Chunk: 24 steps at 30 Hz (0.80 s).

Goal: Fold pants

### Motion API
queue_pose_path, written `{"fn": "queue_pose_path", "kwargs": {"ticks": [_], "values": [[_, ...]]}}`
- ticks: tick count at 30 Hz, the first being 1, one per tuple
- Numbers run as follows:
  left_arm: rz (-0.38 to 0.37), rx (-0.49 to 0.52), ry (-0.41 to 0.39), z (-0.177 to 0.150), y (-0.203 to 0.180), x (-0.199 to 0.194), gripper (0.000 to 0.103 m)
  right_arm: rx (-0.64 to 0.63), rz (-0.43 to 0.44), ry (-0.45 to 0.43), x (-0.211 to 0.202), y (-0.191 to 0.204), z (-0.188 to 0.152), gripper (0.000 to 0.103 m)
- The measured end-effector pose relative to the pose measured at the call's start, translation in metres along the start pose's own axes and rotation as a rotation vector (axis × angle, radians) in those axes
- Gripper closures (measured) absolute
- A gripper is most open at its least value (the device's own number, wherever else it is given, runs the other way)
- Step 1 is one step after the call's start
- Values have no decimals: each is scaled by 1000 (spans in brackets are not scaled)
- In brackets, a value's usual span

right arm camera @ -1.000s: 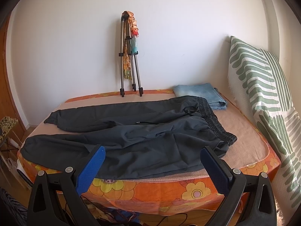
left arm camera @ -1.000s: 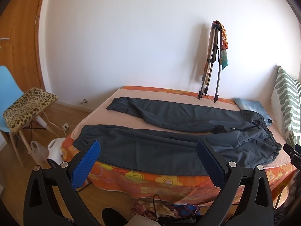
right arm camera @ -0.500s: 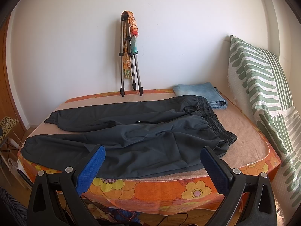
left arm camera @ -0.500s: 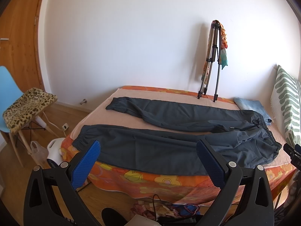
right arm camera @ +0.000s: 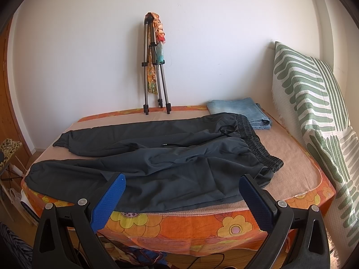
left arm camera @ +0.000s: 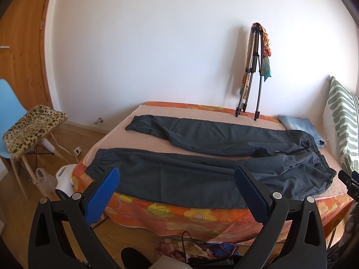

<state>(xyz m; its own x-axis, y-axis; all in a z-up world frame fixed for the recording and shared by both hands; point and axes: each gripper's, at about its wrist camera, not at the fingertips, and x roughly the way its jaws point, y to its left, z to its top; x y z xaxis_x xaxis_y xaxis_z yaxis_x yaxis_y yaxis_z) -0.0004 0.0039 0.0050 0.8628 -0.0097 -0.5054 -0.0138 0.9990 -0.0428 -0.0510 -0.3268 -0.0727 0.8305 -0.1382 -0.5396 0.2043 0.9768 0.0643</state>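
The dark grey pants point(left arm camera: 202, 170) lie spread flat on the bed point(left arm camera: 193, 215), legs apart in a narrow V: cuffs toward 9 o'clock, elastic waistband point(right arm camera: 258, 143) toward 3 o'clock in both views. The near leg runs along the bed's front edge, its lower hem slightly overhanging the orange flowered cover. A drawstring point(right arm camera: 226, 130) trails across the fabric near the waist.

The left gripper point(left arm camera: 177, 195) hovers off the front edge at 6 o'clock, blue pads spread wide, holding nothing and clear of the cloth. The right gripper point(right arm camera: 181, 199) hangs likewise in front of the bed, jaws wide apart and empty.

Folded light-blue jeans point(right arm camera: 240, 112) sit just beyond the waistband at about 1 o'clock, touching or nearly so. A folded tripod point(right arm camera: 154, 67) leans on the white wall at 12 o'clock, cloth draped from its top. A green-striped cushion point(right arm camera: 314, 116) stands at 3 o'clock. In the left view, a blue chair point(left arm camera: 11, 116) with a leopard-print pad stands at 9 o'clock.
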Motion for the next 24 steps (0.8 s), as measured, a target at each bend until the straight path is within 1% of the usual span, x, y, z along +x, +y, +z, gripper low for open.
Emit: {"fn": "queue_pose_path", "kwargs": {"ticks": [24], "values": [[-2, 12, 9, -3, -3, 7, 1, -3, 4, 2, 3, -1, -4, 1]]}}
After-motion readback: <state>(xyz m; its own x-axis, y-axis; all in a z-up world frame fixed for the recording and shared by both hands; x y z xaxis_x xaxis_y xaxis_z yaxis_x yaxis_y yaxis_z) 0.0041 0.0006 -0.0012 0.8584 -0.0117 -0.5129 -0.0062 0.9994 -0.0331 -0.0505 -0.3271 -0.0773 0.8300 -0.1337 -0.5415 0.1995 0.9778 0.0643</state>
